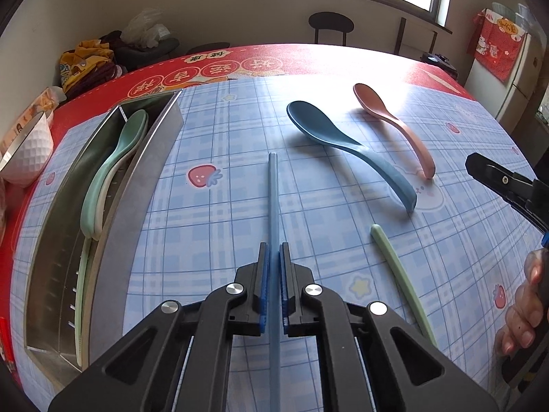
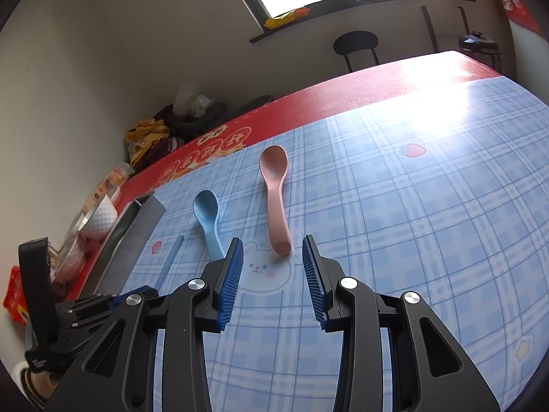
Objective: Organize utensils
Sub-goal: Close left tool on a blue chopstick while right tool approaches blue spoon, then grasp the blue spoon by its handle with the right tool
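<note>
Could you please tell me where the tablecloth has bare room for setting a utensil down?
Bare cloth lies between the metal tray and the blue chopstick, and right of the pink spoon toward the sunlit far edge. It is crowded around the blue spoon, pink spoon and green chopstick.
</note>
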Available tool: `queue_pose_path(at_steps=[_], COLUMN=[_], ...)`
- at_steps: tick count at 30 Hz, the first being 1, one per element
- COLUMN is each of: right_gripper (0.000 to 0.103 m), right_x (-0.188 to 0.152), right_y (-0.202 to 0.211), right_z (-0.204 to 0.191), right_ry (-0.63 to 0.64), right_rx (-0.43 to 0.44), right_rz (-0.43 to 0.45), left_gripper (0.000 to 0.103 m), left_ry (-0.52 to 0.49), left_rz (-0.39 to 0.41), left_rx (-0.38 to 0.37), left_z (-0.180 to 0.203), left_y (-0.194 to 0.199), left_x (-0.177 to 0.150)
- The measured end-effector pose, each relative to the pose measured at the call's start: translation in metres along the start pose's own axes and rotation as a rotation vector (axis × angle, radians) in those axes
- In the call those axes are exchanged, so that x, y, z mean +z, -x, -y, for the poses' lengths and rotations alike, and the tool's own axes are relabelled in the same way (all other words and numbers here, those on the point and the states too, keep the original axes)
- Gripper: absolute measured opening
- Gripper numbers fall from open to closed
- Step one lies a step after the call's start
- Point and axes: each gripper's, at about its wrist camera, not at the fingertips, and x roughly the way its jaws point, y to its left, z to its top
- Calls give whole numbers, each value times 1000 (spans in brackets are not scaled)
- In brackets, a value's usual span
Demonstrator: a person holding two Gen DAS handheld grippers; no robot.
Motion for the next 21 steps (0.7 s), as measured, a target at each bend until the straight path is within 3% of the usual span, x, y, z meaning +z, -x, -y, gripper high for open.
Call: queue_pose_path(at_steps=[7, 21], right_gripper=[36, 36], right_x=[-1, -3], right_y=[0, -1], right_z=[0, -15], right_ry=[-4, 76], right_rx=[3, 12], right_rz=[0, 10], left_gripper=[6, 6], left_ry=[-18, 89], left_rz=[61, 177], left_rx=[12, -11], left_z=[3, -14], left_y=[4, 27], left_x=[-10, -17])
